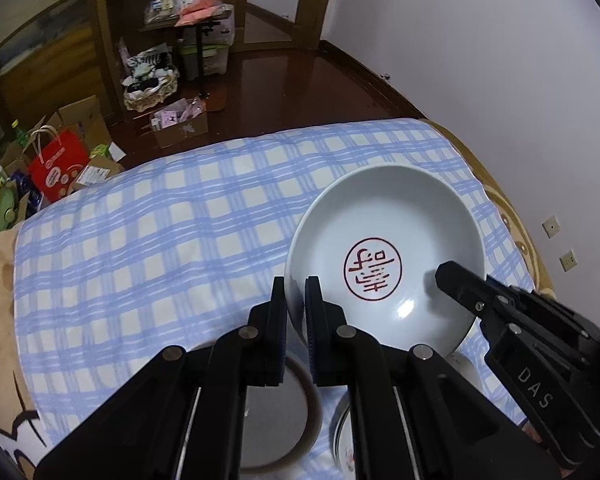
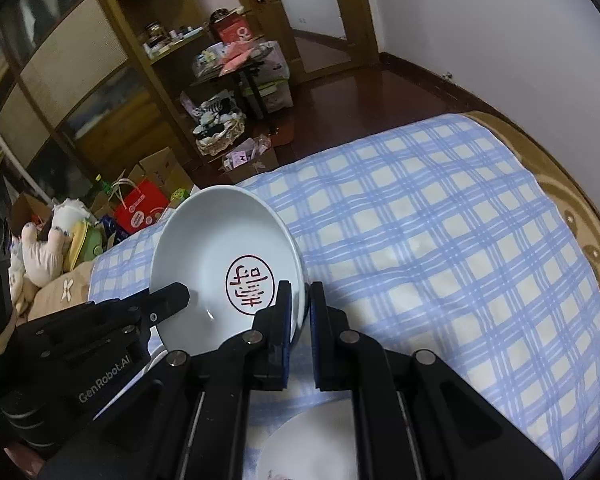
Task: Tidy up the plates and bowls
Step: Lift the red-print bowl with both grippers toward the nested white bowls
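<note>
White glazed plate [image 1: 384, 256], red round seal at centre, held tilted above checked blue tablecloth [image 1: 160, 240]; left gripper [image 1: 296, 292] and right gripper [image 2: 300, 300] clamp opposite rims; far table edge bare

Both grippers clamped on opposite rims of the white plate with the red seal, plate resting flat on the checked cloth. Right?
Not resting flat. The plate is tilted and held clear of the checked cloth, as the left wrist view shows. The rest stands: the left gripper and the right gripper each pinch an opposite rim.
</note>
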`<state>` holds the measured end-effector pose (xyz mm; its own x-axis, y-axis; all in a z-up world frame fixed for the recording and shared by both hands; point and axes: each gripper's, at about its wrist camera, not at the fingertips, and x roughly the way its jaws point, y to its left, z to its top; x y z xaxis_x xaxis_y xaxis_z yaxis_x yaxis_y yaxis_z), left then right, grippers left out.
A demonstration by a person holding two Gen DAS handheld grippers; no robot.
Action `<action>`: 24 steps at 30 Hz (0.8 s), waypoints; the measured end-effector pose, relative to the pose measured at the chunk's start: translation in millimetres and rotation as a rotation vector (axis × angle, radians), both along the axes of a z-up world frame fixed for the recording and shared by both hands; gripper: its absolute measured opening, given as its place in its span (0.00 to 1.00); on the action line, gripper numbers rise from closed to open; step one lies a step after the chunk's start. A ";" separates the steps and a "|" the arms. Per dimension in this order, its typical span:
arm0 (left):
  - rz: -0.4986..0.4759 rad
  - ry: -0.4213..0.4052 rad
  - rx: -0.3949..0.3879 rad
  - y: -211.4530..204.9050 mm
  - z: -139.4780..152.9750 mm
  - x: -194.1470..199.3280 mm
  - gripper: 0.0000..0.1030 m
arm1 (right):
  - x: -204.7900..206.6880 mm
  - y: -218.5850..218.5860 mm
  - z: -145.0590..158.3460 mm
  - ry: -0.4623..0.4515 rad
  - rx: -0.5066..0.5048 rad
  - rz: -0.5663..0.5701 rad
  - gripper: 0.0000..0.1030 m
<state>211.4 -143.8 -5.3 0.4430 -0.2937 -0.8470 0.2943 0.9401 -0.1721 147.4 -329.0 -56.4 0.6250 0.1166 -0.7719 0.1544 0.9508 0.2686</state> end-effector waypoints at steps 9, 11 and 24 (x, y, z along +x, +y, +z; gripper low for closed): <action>0.043 -0.048 0.002 35.0 21.7 -34.4 0.08 | -25.2 26.3 5.2 0.002 0.092 0.038 0.09; 0.044 -0.058 0.016 38.9 24.1 -40.7 0.08 | -29.6 34.4 6.9 0.000 0.096 0.045 0.09; 0.074 0.005 0.001 72.1 4.1 -65.8 0.08 | -50.1 63.1 6.5 0.005 0.085 0.087 0.09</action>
